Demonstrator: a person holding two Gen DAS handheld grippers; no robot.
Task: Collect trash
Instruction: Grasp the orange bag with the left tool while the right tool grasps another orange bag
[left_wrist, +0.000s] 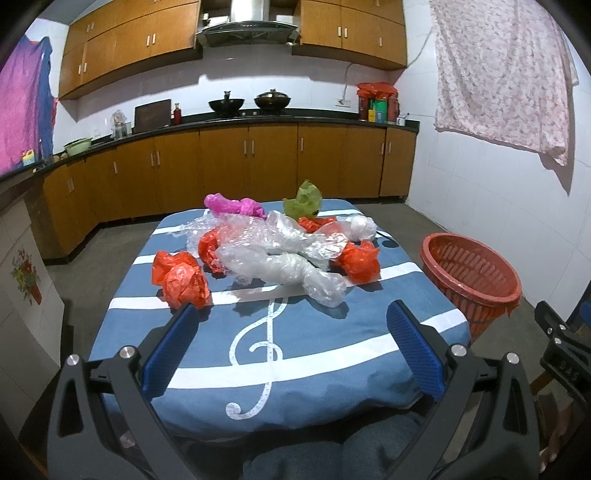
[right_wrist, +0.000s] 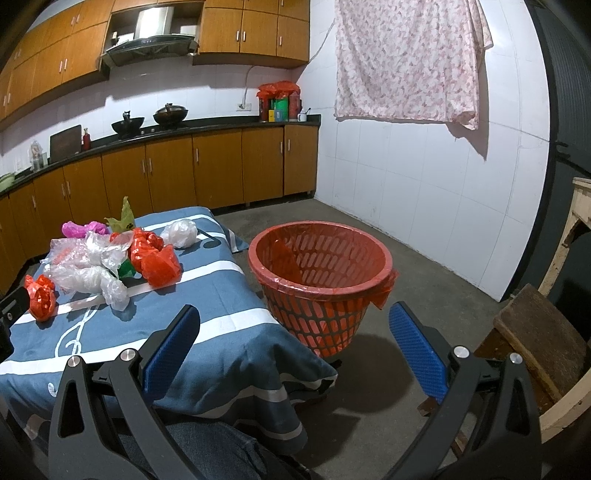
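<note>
A pile of crumpled plastic bags is lying on a table covered with a blue cloth (left_wrist: 332, 332) that has white stripes and a big white music sign. In the middle of the pile, clear bags (left_wrist: 280, 258) are lying all tangled up. An orange bag (left_wrist: 181, 278) is sitting at the near left edge of the pile, and another orange bag (left_wrist: 358, 260) is sitting on the right side. A pink bag (left_wrist: 232, 205) and a green bag (left_wrist: 304, 199) are resting at the far side.

An orange basket (right_wrist: 321, 280) with an orange liner is standing on the floor just beside the table, on its right. No trash is showing inside it.

The left gripper (left_wrist: 291, 317) is hanging over the near part of the cloth, close to the pile, with its blue fingers spread wide and nothing between them. The right gripper (right_wrist: 295, 321) is hanging near the table corner and the basket, also spread wide and holding nothing.

Brown kitchen cupboards (left_wrist: 229, 162) are running along the back wall.
</note>
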